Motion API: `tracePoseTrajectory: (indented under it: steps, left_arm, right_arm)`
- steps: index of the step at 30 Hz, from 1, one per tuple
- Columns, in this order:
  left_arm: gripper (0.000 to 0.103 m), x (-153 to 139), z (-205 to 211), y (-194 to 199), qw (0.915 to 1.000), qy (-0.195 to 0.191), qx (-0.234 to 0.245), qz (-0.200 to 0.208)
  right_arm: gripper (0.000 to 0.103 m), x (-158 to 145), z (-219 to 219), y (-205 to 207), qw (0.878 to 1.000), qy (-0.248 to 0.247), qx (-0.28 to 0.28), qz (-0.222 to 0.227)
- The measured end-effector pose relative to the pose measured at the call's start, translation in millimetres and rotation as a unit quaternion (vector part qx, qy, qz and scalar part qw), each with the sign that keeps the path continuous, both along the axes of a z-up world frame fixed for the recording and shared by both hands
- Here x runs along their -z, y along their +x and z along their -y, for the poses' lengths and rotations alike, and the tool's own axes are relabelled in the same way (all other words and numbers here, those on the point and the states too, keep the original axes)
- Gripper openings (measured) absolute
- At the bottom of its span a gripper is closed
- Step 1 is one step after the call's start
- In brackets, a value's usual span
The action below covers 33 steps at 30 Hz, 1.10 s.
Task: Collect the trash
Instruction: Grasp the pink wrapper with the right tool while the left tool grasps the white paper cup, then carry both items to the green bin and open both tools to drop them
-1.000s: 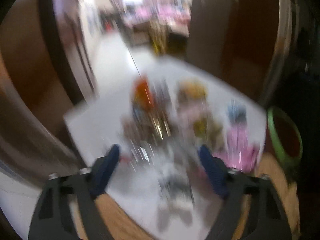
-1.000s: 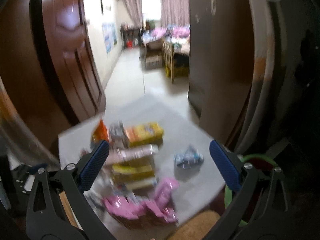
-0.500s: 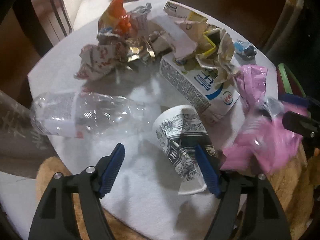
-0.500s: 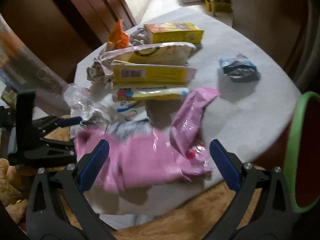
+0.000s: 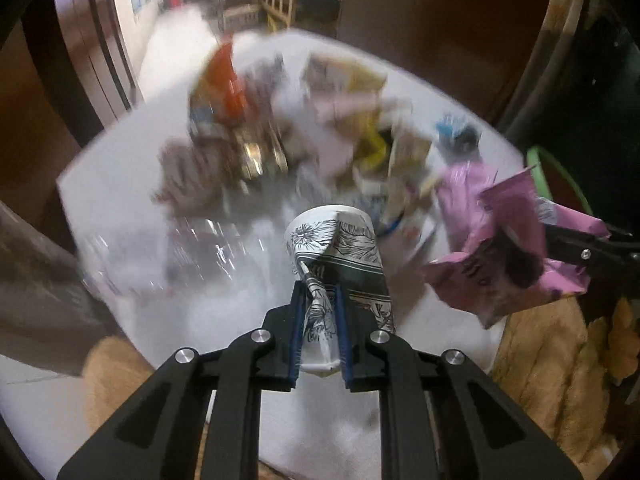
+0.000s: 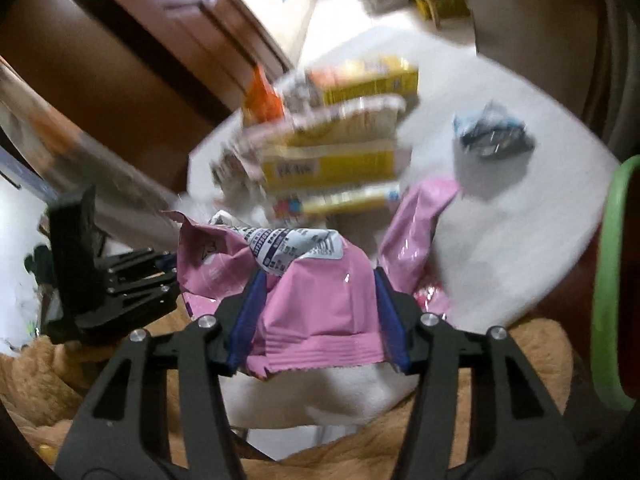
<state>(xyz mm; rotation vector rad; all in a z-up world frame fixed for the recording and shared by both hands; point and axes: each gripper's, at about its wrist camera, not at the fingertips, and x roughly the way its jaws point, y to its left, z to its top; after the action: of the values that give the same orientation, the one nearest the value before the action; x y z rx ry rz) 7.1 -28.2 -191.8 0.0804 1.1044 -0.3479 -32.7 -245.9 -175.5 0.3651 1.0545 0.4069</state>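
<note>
Left gripper [image 5: 319, 312] clamped on a crumpled white paper cup with black floral print [image 5: 338, 252], blue pads pinching a fold near its base, cup mouth pointing away toward 12 o'clock, over the near edge of the white round table [image 5: 116, 184]. Right gripper [image 6: 316, 308] clamped on a crinkled pink plastic snack bag with a white printed label panel [image 6: 316, 292], sealed edge hanging toward 6 o'clock between the fingers, over the table's near rim. Same pink bag visible at 3 o'clock in the left wrist view. On the table beyond: blurred heap of yellow cardboard boxes [image 6: 332, 168] at 12 o'clock in the right wrist view, orange wrapper [image 6: 262, 98] at 11 o'clock, small crumpled blue-and-black wrapper [image 6: 494, 136] alone at 2 o'clock, second pink wrapper [image 6: 416, 224] just beside the held bag. Clear plastic bottle [image 5: 168, 252], heavily blurred, at 9 o'clock in the left wrist view. Green-rimmed bin [image 6: 610, 280] at 3 o'clock, beside the table.
</note>
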Motion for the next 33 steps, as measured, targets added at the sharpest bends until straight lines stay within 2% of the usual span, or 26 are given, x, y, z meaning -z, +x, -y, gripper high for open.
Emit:
tracePoseTrajectory:
  steps: [4,7,11,13,16,21,24,30,33]
  left_arm:
    - [0.012,-39.1,-2.2,-0.8,0.9982,-0.016,-0.006,0.058]
    - [0.012,-63.5,14.9,0.0,0.9951,-0.04,0.004,0.09]
    - [0.012,-80.2,47.2,-1.5,0.9911,-0.055,0.043,0.113]
    - [0.012,-84.7,63.7,-3.0,0.9891,-0.064,0.062,0.117]
    - [0.012,-84.2,92.1,1.2,0.9862,-0.083,0.092,0.11]
    - [0.012,-93.4,150.0,9.7,0.9764,-0.111,0.143,0.117]
    - [0.012,-102.2,169.0,11.7,0.9706,-0.12,0.164,0.128]
    - [0.013,-112.6,205.2,13.2,0.9632,-0.142,0.187,0.13]
    - [0.013,-107.0,216.8,14.2,0.9617,-0.141,0.197,0.128]
  right_arm:
    - [0.053,-32.5,25.7,-6.9,0.997,0.015,0.051,0.054]
    - [0.053,-45.0,66.2,-10.5,0.987,-0.001,0.136,0.085]
    - [0.053,-44.5,136.2,-22.4,0.965,-0.002,0.251,0.076]
    - [0.053,-42.1,165.5,-30.9,0.951,-0.026,0.301,0.069]
    - [0.053,-36.8,197.8,-41.5,0.935,-0.036,0.35,0.051]
    - [0.053,-16.6,223.2,-45.4,0.922,-0.017,0.386,0.025]
    - [0.053,-5.5,231.7,-44.6,0.916,-0.018,0.4,0.01]
    - [0.054,-0.8,225.9,-52.2,0.917,-0.01,0.398,0.003]
    - [0.055,2.4,229.5,-57.8,0.915,-0.011,0.403,0.003]
